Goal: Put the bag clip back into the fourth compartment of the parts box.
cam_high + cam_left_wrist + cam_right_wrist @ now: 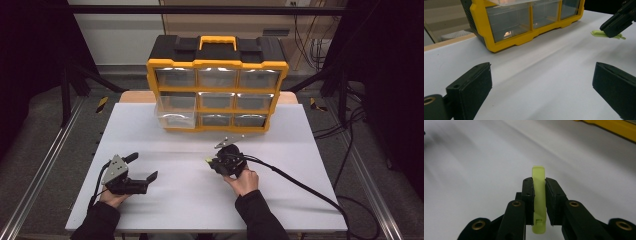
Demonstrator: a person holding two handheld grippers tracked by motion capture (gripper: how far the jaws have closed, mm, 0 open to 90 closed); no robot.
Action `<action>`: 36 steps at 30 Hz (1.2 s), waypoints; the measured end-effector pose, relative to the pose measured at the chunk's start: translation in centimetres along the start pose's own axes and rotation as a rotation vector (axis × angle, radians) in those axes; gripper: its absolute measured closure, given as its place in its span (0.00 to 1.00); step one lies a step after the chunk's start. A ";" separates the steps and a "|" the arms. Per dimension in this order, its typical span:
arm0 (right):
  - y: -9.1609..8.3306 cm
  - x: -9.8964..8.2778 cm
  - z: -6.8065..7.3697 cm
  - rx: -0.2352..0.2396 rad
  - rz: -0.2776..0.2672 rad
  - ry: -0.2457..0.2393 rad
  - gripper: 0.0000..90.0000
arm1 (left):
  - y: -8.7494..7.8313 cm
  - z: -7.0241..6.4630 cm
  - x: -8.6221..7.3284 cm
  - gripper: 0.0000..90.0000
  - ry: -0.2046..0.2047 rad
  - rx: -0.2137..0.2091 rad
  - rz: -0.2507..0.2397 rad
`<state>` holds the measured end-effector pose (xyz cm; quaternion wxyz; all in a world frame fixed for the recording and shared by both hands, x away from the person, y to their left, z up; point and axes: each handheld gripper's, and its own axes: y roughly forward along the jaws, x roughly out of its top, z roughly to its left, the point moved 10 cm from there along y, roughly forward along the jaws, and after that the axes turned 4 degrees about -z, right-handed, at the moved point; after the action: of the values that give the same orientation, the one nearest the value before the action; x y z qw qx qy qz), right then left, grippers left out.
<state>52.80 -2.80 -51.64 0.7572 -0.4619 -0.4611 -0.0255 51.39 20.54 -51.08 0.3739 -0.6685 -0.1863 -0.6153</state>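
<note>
Left gripper [147, 170] gapes idle; right gripper [539, 188] pinches a yellow-green clip [538, 195] (above the table [165, 135]).

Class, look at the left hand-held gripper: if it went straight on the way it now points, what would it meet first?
Probably bare white table; beyond that, likely the yellow drawer organizer, though depth is unclear.

The drawer cabinet [217, 82] stands at the far side of the table [165, 210], near the middle. Its middle-left drawer [175, 111] sticks out toward the near side. The left gripper [142, 172] is at the near left, the right gripper [212, 162] near the centre. A small clip [538, 195] sits between the right gripper's jaws.
</note>
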 end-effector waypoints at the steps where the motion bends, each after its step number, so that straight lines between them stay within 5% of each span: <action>1: -0.1 0.1 0.0 -0.002 -0.005 0.000 0.87 | 0.0 0.0 0.0 0.02 -0.001 0.000 0.001; 36: -5.6 6.2 0.5 0.000 -0.152 -0.041 0.87 | 0.0 0.0 0.0 0.02 0.002 0.002 0.002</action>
<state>53.40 -3.21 -43.28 0.7435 -0.4260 -0.5102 -0.0737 51.39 20.56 -51.11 0.3754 -0.6675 -0.1860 -0.6156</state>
